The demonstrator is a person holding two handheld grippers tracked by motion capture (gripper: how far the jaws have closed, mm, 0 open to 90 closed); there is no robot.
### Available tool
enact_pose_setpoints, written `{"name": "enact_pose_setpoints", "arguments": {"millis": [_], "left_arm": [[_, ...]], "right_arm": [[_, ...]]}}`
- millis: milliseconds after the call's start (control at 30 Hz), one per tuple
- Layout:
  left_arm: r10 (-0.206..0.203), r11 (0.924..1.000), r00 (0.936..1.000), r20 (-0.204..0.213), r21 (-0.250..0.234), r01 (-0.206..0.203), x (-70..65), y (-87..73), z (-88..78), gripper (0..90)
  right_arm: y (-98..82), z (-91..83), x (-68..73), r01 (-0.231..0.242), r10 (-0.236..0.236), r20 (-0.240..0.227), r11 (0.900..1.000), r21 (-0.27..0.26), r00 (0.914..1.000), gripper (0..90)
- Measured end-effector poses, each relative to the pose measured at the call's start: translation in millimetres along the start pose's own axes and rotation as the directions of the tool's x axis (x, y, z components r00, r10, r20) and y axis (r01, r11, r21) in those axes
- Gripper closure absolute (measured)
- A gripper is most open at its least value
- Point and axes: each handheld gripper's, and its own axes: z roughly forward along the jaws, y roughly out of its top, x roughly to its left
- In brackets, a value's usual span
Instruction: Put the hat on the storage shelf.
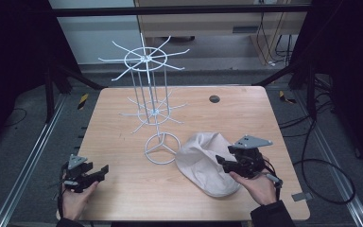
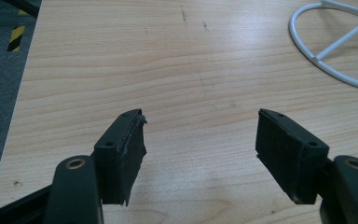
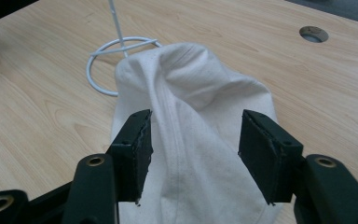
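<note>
A cream cloth cap (image 1: 203, 163) lies crumpled on the wooden table (image 1: 123, 189), right of the white wire rack's round base (image 1: 160, 149). My right gripper (image 1: 223, 162) hovers over the cap's right side, open. In the right gripper view the cap (image 3: 191, 107) lies between and beyond the spread jaws of the right gripper (image 3: 195, 140), with the rack's base ring (image 3: 98, 56) behind it. My left gripper (image 1: 101, 171) rests open near the table's front left corner. In the left gripper view the left gripper (image 2: 200, 137) stands open over bare wood, with the rack's base ring (image 2: 326, 70) at the upper right.
The tall white wire rack (image 1: 144, 59) with two tiers of radiating hooks stands at the table's middle back. A round cable hole (image 1: 214, 99) sits near the far edge. Black frame posts and cables surround the table.
</note>
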Motion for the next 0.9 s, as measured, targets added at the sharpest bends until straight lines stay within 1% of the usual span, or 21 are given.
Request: {"name": "enact_pose_setpoints", "arguments": {"millis": [33, 67, 167, 233, 267, 300, 367, 400, 433, 600, 700, 800, 867, 900], "left_arm": [[0.001, 1.0, 1.0, 0.0, 0.0, -0.001, -0.1, 0.0, 0.1, 32.4], [0.003, 1.0, 1.0, -0.001, 0.001, -0.003, -0.1, 0.0, 0.2, 32.4], [0.008, 1.0, 1.0, -0.002, 0.003, -0.008, -0.4, -0.2, 0.0, 32.4], [0.009, 1.0, 1.0, -0.002, 0.003, -0.009, -0.4, -0.2, 0.1, 32.4], [0.009, 0.9999, 1.0, -0.002, 0.004, -0.009, -0.4, -0.2, 0.2, 32.4], [0.009, 1.0, 1.0, -0.002, 0.005, -0.009, -0.4, -0.4, 0.4, 32.4], [0.011, 0.9999, 0.9999, -0.002, 0.007, -0.011, -0.4, -0.5, 0.5, 32.4], [0.011, 0.9999, 0.9999, -0.001, 0.007, -0.011, -0.5, -0.5, 0.6, 32.4], [0.011, 0.9999, 0.9999, -0.001, 0.007, -0.011, -0.5, -0.5, 0.6, 32.4], [0.013, 0.9999, 0.9999, 0.001, 0.009, -0.013, -1.0, -0.6, 1.2, 32.4], [0.012, 0.9999, 0.9999, 0.001, 0.009, -0.012, -0.8, -0.5, 1.1, 32.5], [0.012, 0.9999, 0.9999, 0.002, 0.011, -0.012, -0.2, -0.6, 1.4, 32.5], [0.012, 0.9998, 0.9999, 0.004, 0.016, -0.012, -0.6, -0.8, 2.1, 32.5], [0.012, 0.9998, 0.9999, 0.004, 0.016, -0.012, -0.6, -0.8, 2.1, 32.5]], "right_arm": [[2.6, 3.1, 2.6, 0.011, -0.011, -0.008, 1.0, 0.006, 0.9999, 44.3], [2.6, 3.1, 2.6, 0.011, -0.011, -0.008, 1.0, 0.006, 0.9999, 44.3], [8.5, 11.2, 8.3, 0.027, -0.027, -0.013, 0.999, 0.026, 0.9995, 44.6], [9.8, 13.5, 9.9, 0.024, -0.023, -0.013, 0.999, 0.033, 0.9996, 44.8], [12.0, 18.5, 11.5, 0.032, -0.032, -0.019, 0.999, 0.04, 0.9993, 45.1], [12.6, 21.5, 12.4, 0.032, -0.031, -0.02, 0.999, 0.042, 0.9993, 45.4], [12.9, 24.8, 13.0, 0.033, -0.032, -0.023, 0.998, 0.045, 0.9992, 45.7], [13.0, 31.1, 14.4, 0.035, -0.033, -0.023, 0.997, 0.067, 0.9992, 46.2], [13.0, 31.1, 14.4, 0.035, -0.033, -0.023, 0.997, 0.067, 0.9992, 46.2], [11.6, 46.3, 16.7, 0.054, -0.052, -0.021, 0.992, 0.114, 0.9984, 48.2], [10.8, 50.3, 15.9, 0.056, -0.055, -0.013, 0.99, 0.129, 0.9984, 48.8], [8.8, 54.9, 15.2, 0.049, -0.048, -0.01, 0.988, 0.144, 0.9988, 49.9], [7.5, 58.8, 14.9, 0.053, -0.053, -0.005, 0.985, 0.164, 0.9986, 51.3], [7.1, 59.9, 14.9, 0.047, -0.047, -0.008, 0.984, 0.172, 0.9989, 51.9]]}}
